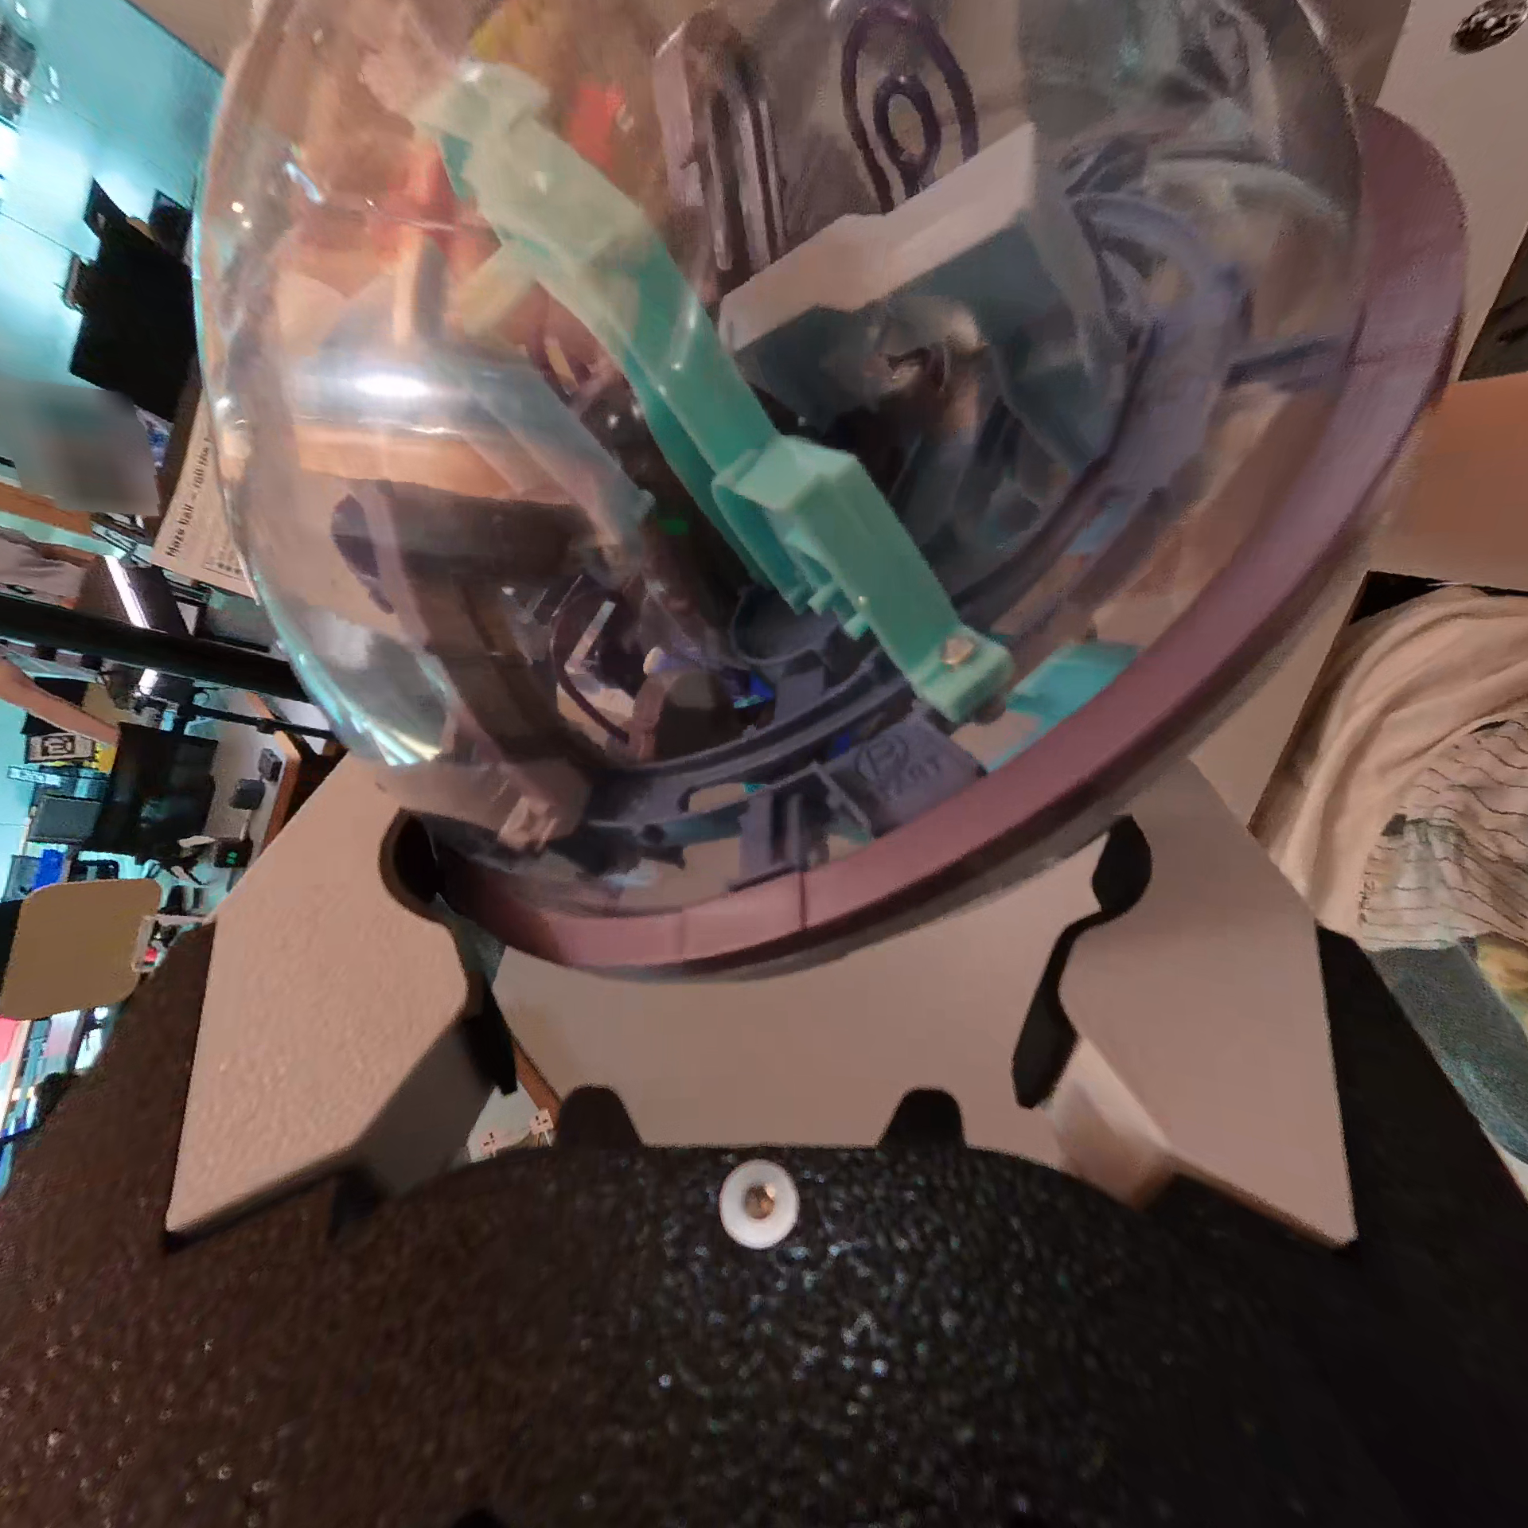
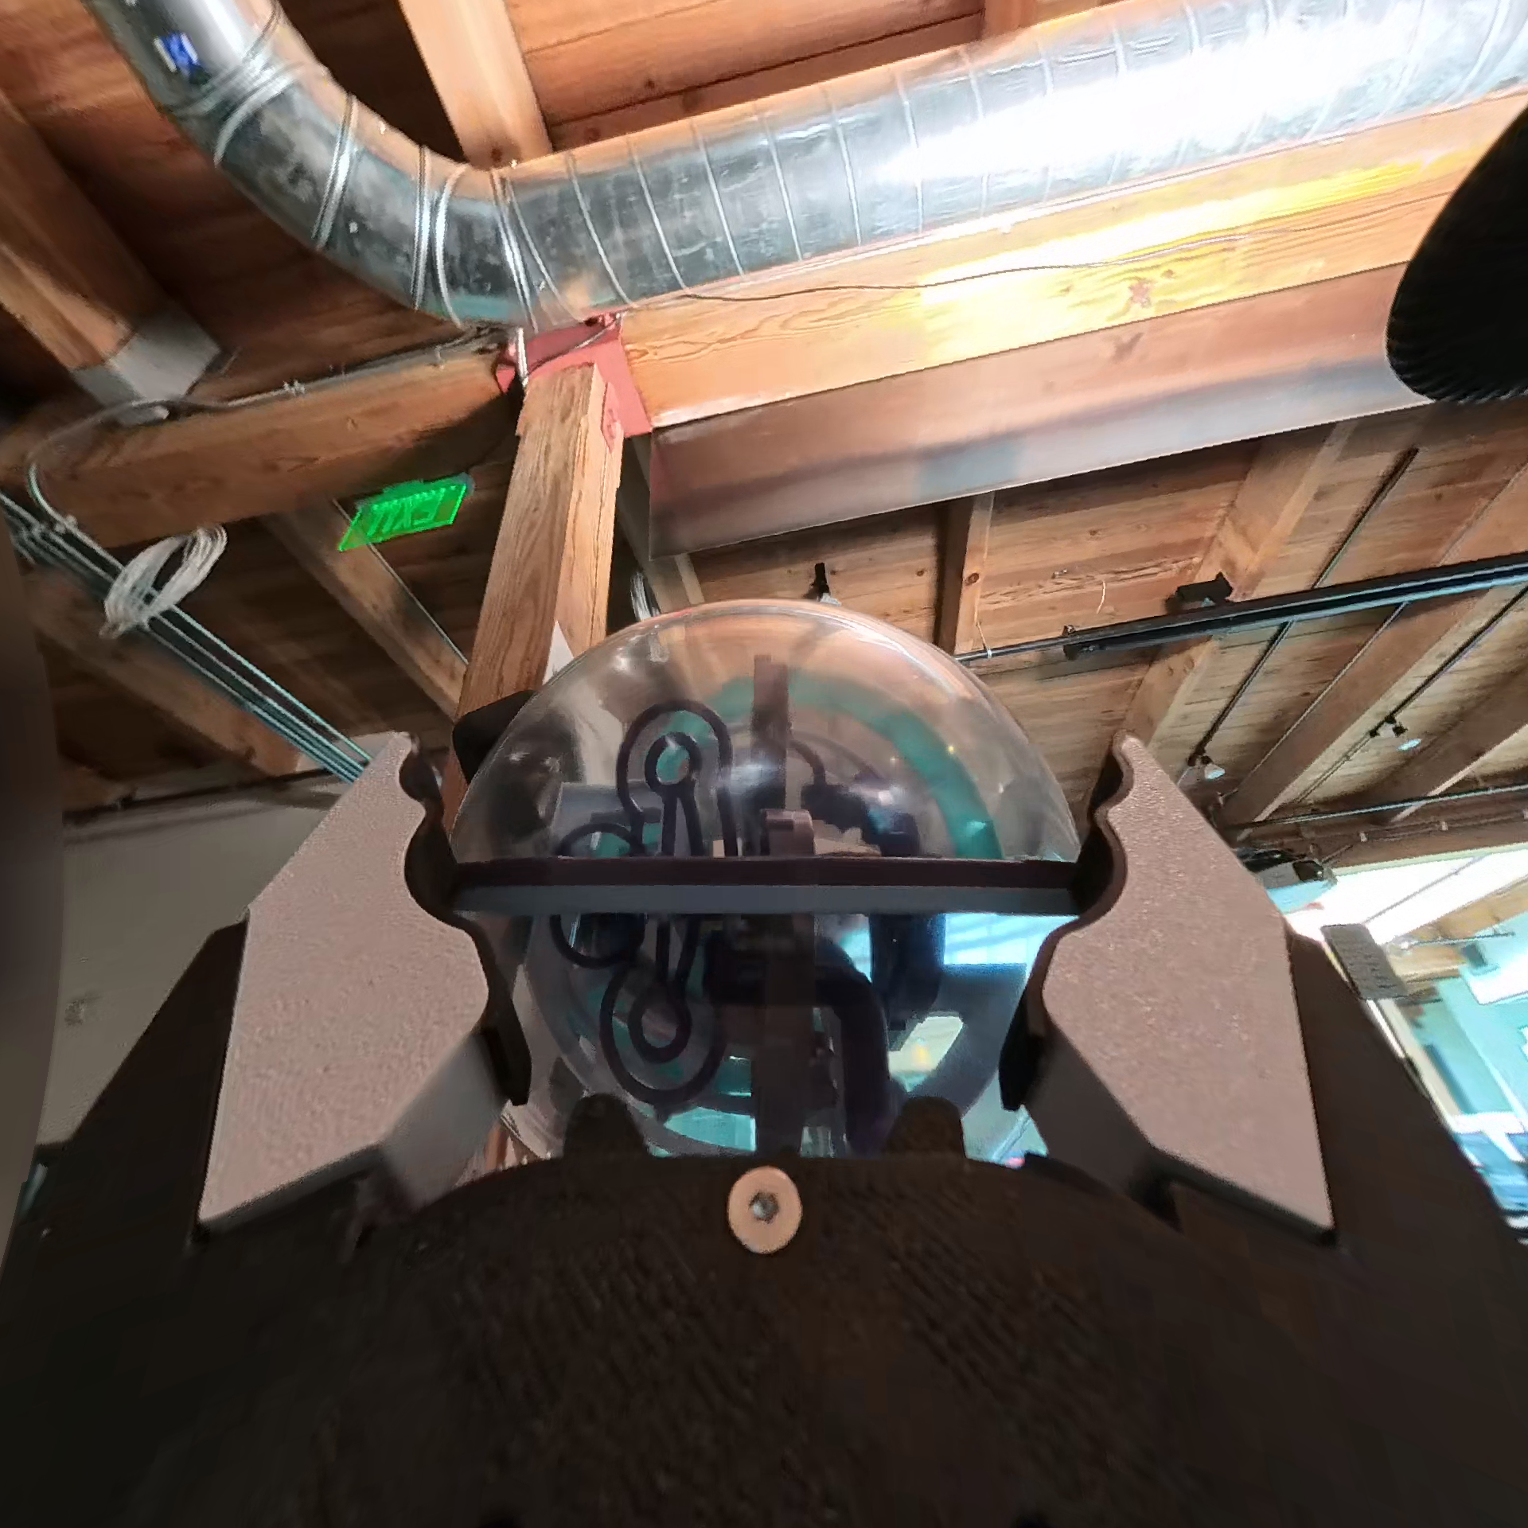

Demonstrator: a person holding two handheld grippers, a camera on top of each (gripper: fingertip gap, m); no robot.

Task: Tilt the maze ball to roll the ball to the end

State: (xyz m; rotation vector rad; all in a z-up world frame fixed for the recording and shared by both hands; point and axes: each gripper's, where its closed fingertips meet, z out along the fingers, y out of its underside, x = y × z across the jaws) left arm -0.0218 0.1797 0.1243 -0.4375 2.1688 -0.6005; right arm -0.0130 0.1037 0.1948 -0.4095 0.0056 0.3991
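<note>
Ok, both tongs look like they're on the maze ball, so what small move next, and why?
Probably hold the grip and pause the tilt to find the small ball first. The right tongs clamp the purple equator ring level between their notches, and the left tongs cradle the maze ball at the same ring. The teal track shows, but I cannot pick out the small ball on it.

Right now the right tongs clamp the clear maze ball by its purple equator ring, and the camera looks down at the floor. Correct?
Not quite. The right tongs do clamp the clear plastic maze ball by its purple equator ring, one finger on each end. But the right wrist view looks upward: wooden ceiling beams and a silver metal duct fill the background, not the floor.
</note>
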